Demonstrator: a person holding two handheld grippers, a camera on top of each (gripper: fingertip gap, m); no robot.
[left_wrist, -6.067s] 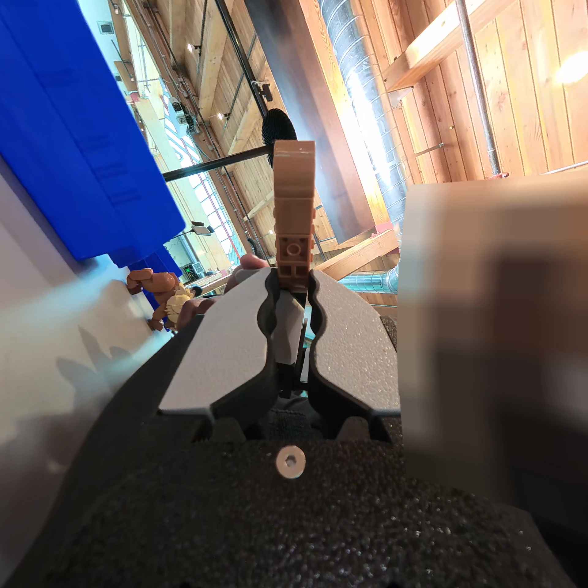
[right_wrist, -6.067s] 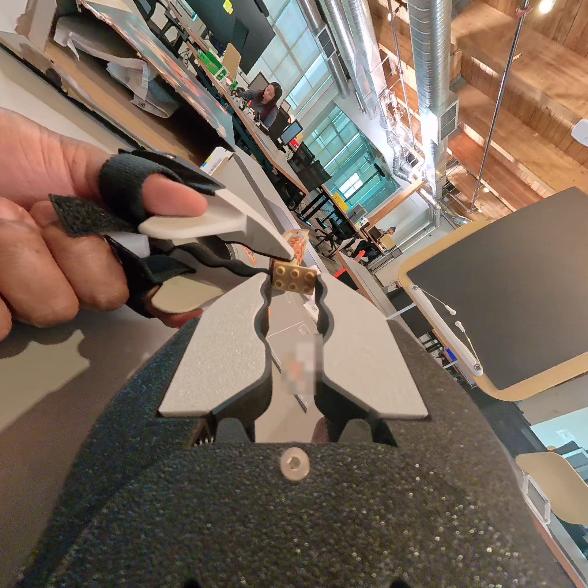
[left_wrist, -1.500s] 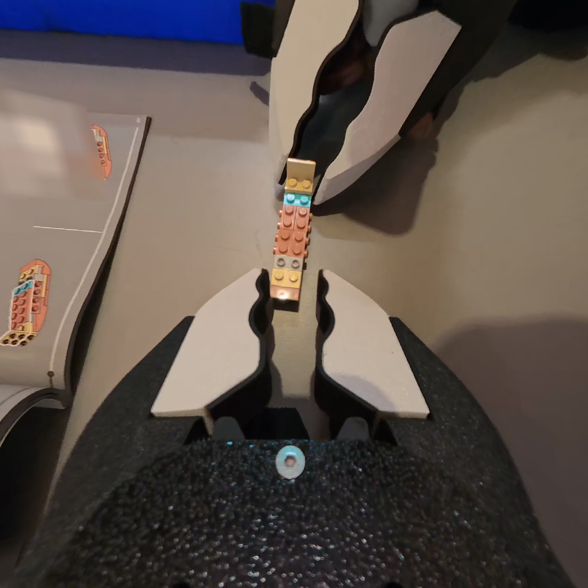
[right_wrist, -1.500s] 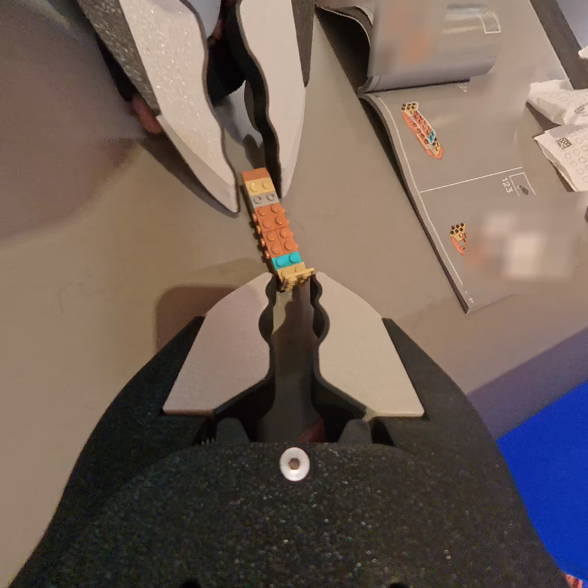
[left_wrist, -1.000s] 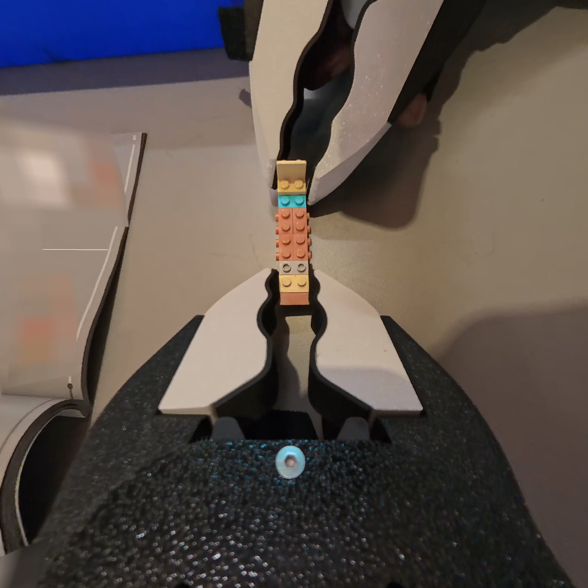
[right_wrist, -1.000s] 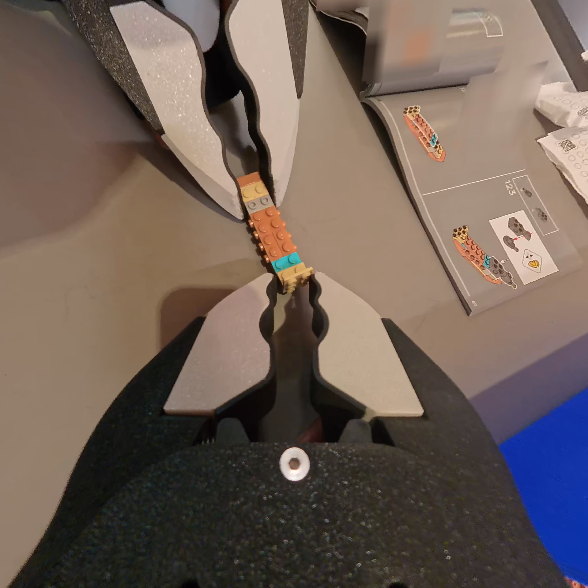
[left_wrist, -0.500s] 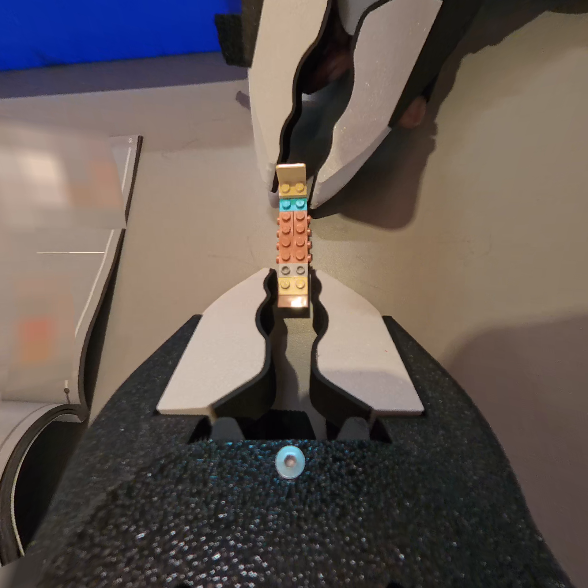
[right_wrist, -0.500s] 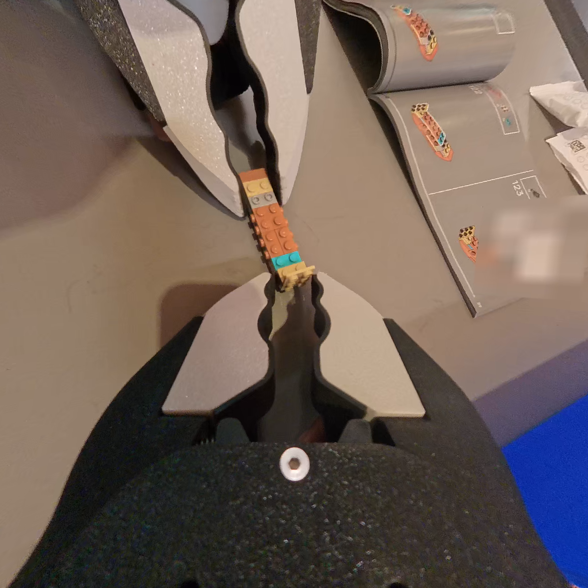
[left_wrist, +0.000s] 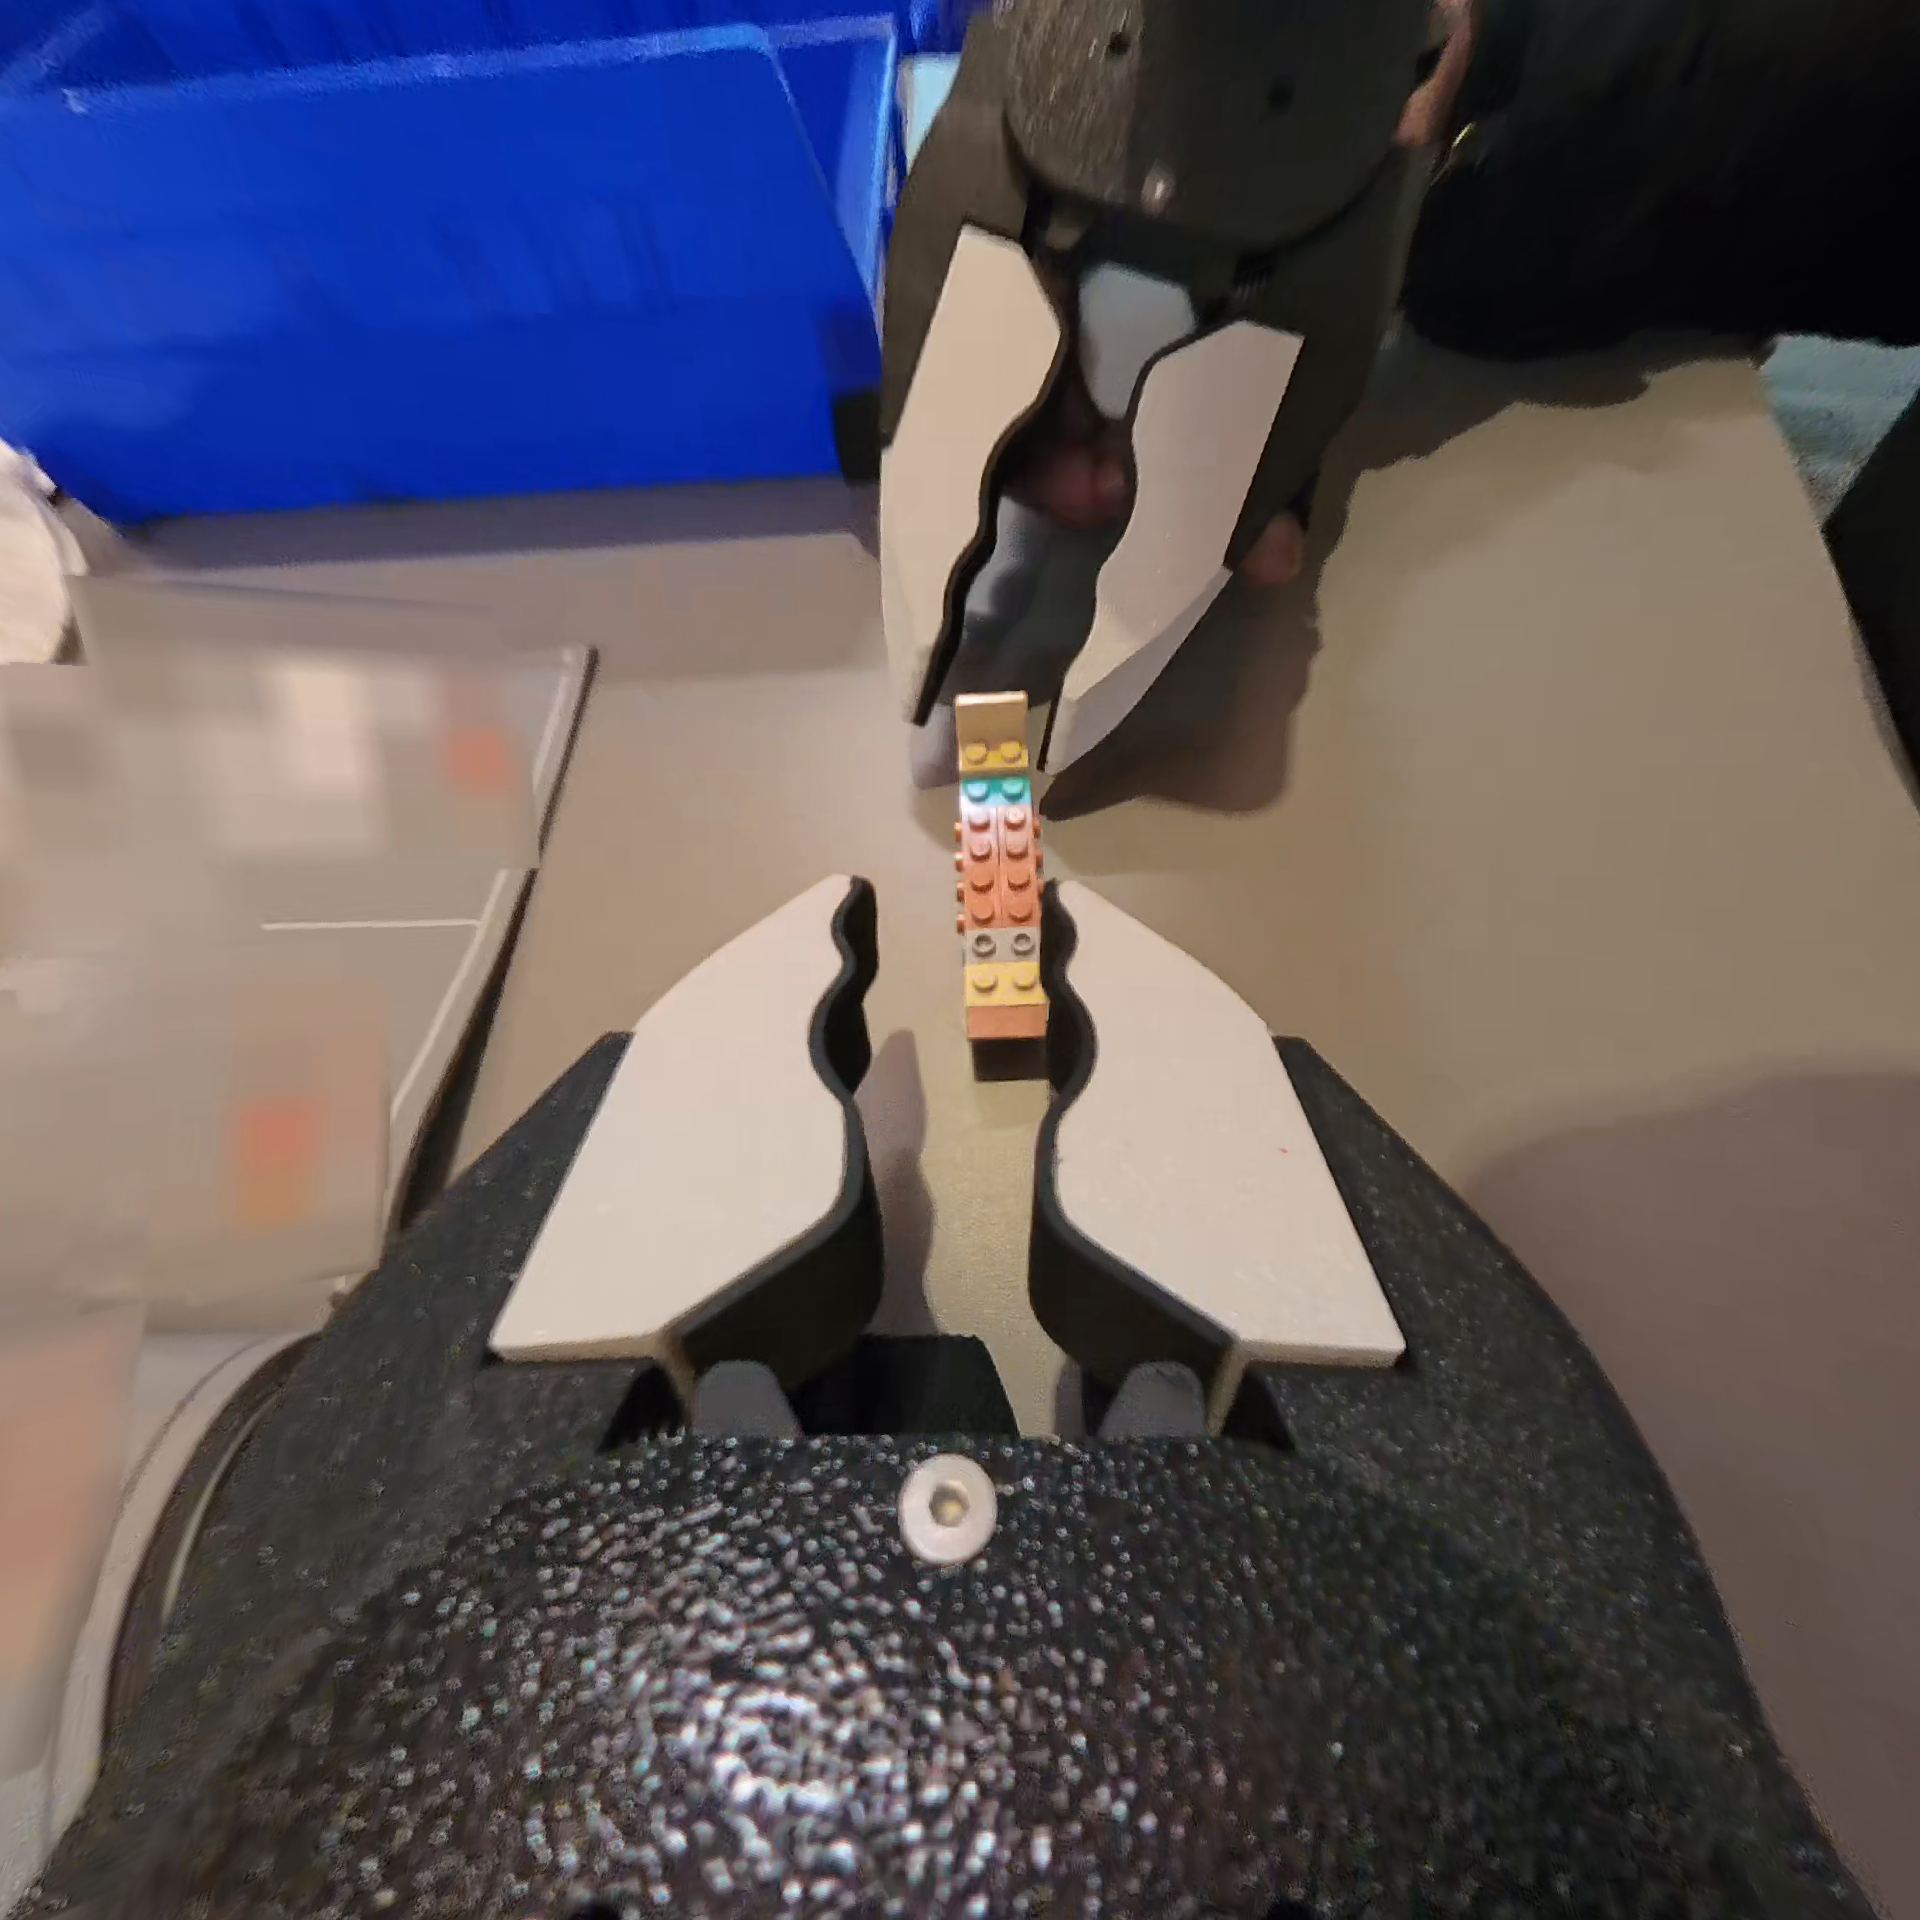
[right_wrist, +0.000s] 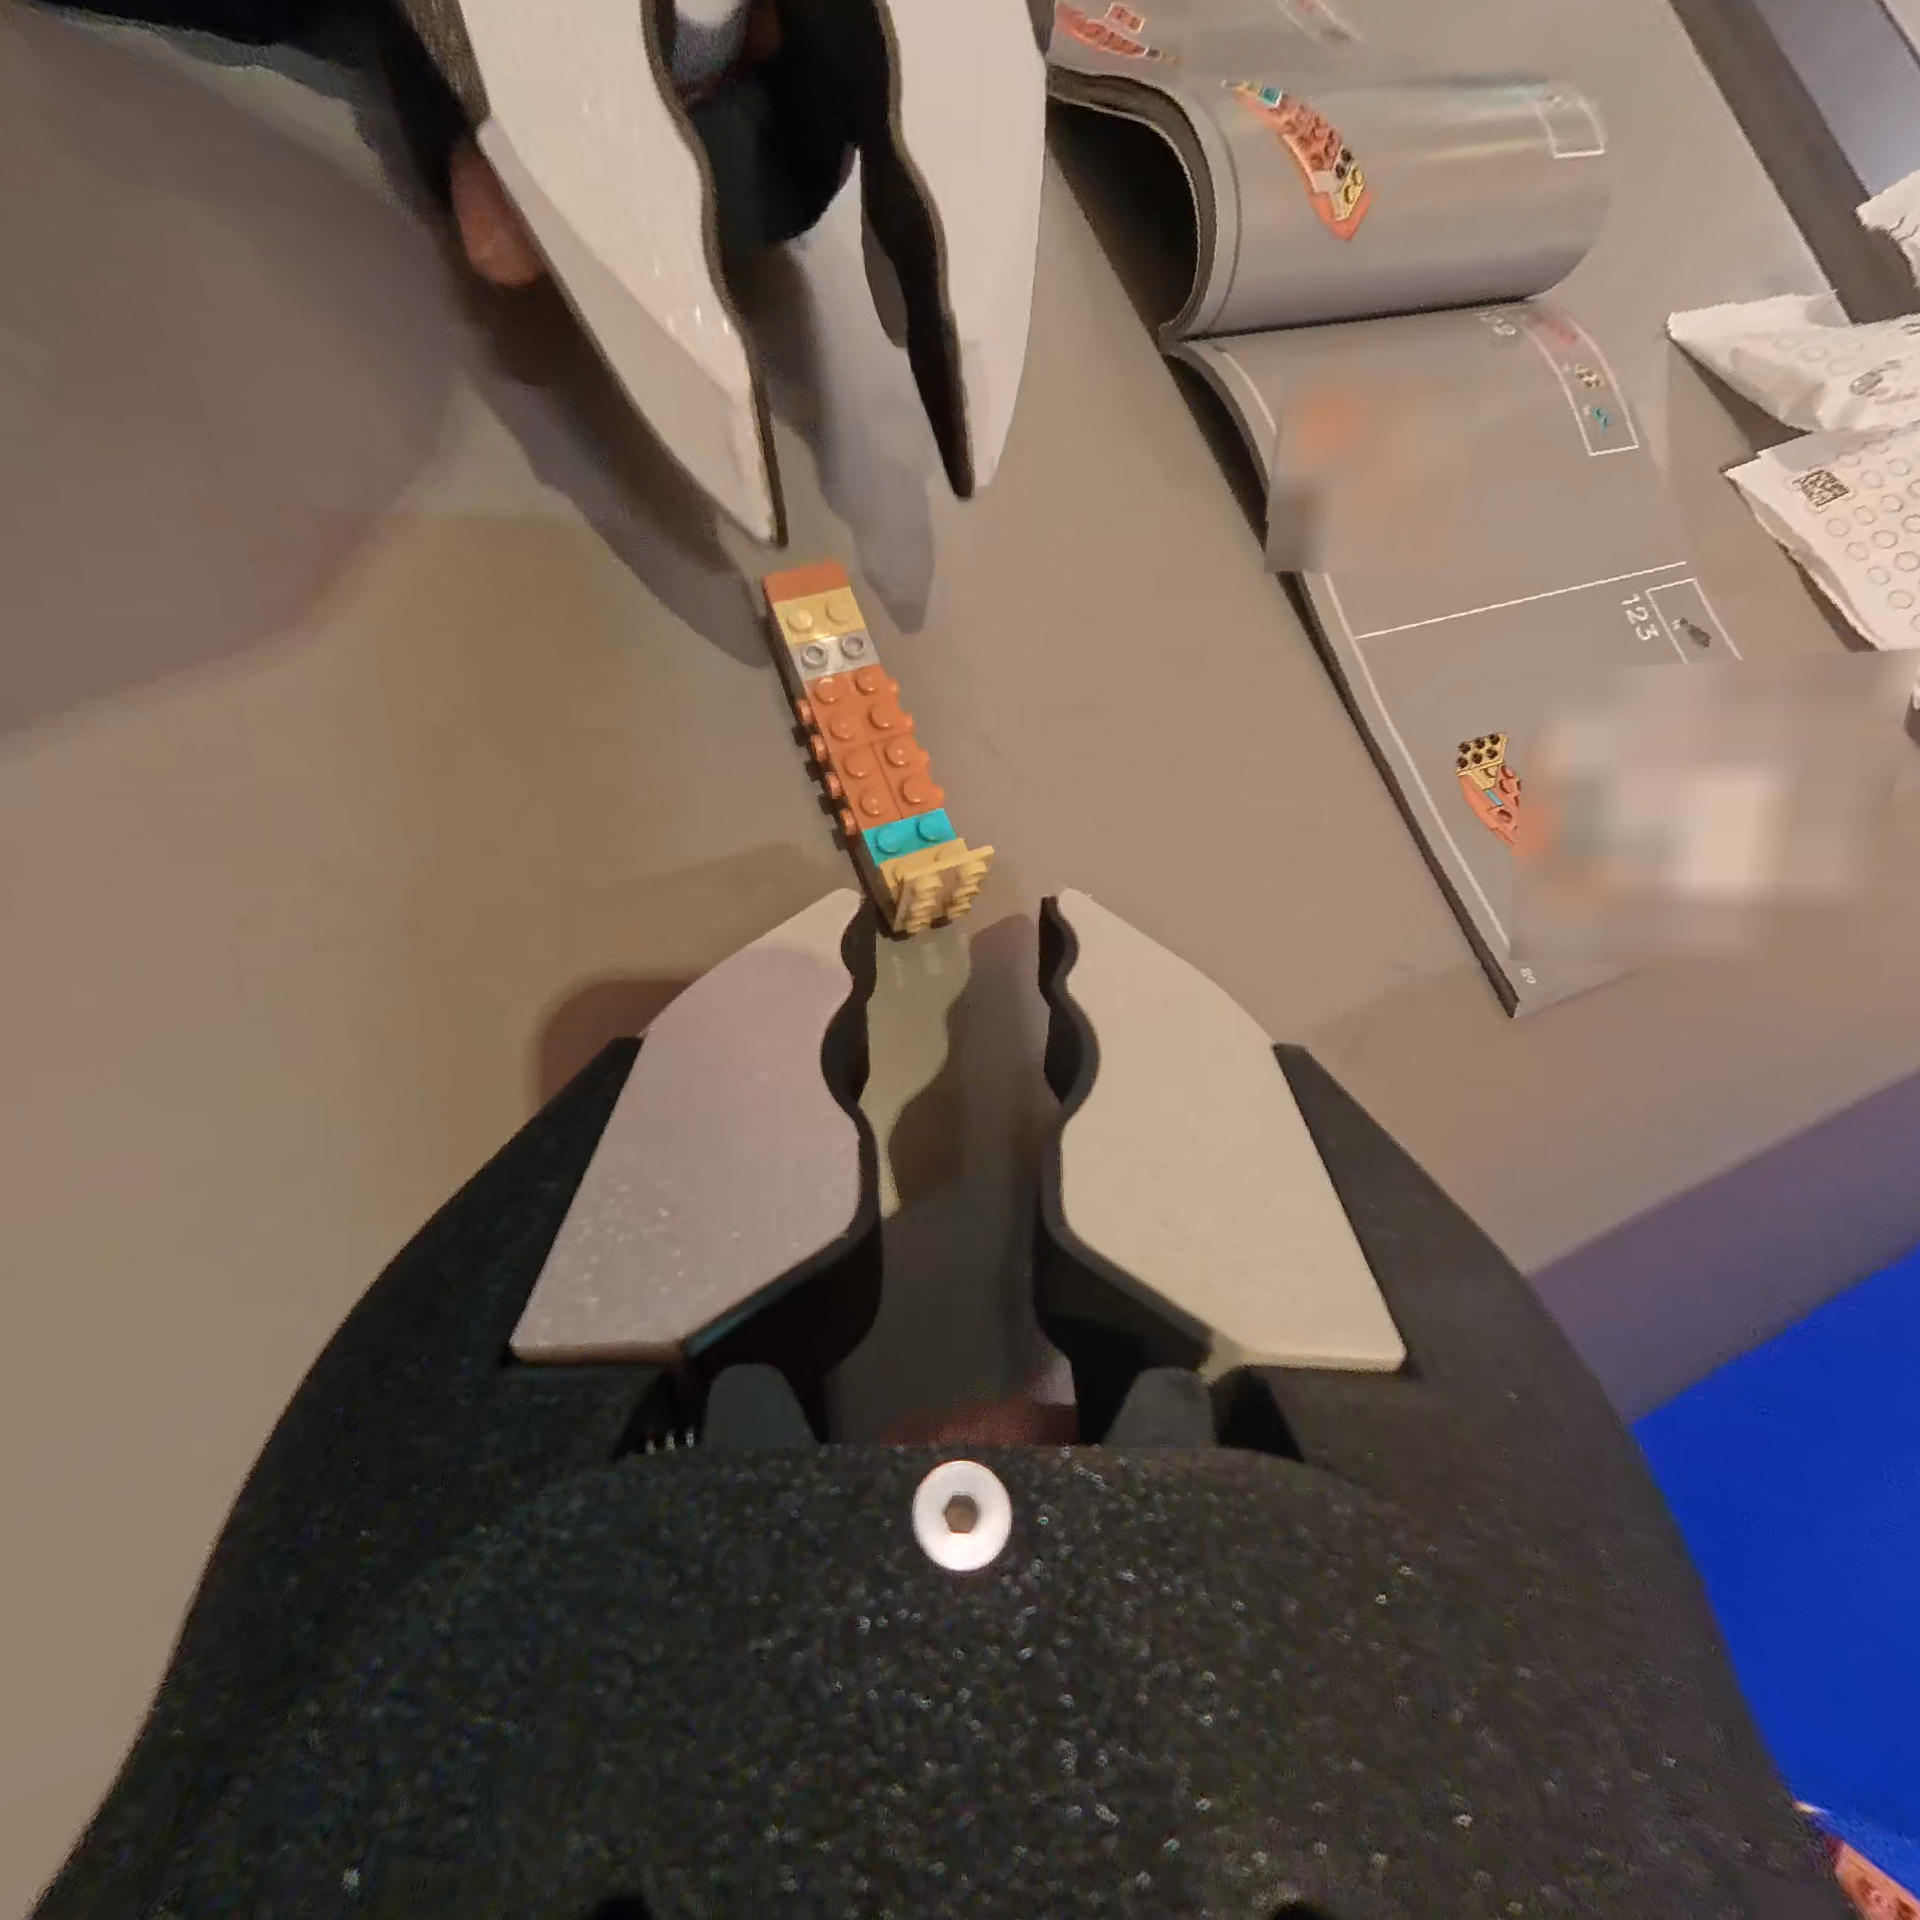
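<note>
Left tool (left_wrist: 956, 904): fingers apart, no grip; right-hand finger just beside brick strip (left_wrist: 1000, 883), contact unclear, left-hand finger clear of it.
Right tool (right_wrist: 951, 909): fingers apart, nothing clamped; tan end of strip at 12 o'clock, off its left fingertip.
Strip lies flat on grey worktop (left_wrist: 1455, 779), between both tools.
Open booklet (right_wrist: 1558, 644) at 2 o'clock in right view; blue bin (left_wrist: 416, 260) at 11 o'clock in left view.
Judgement: keep both sets of fingers wide and draw straight back, so the strip is not nudged.
</note>
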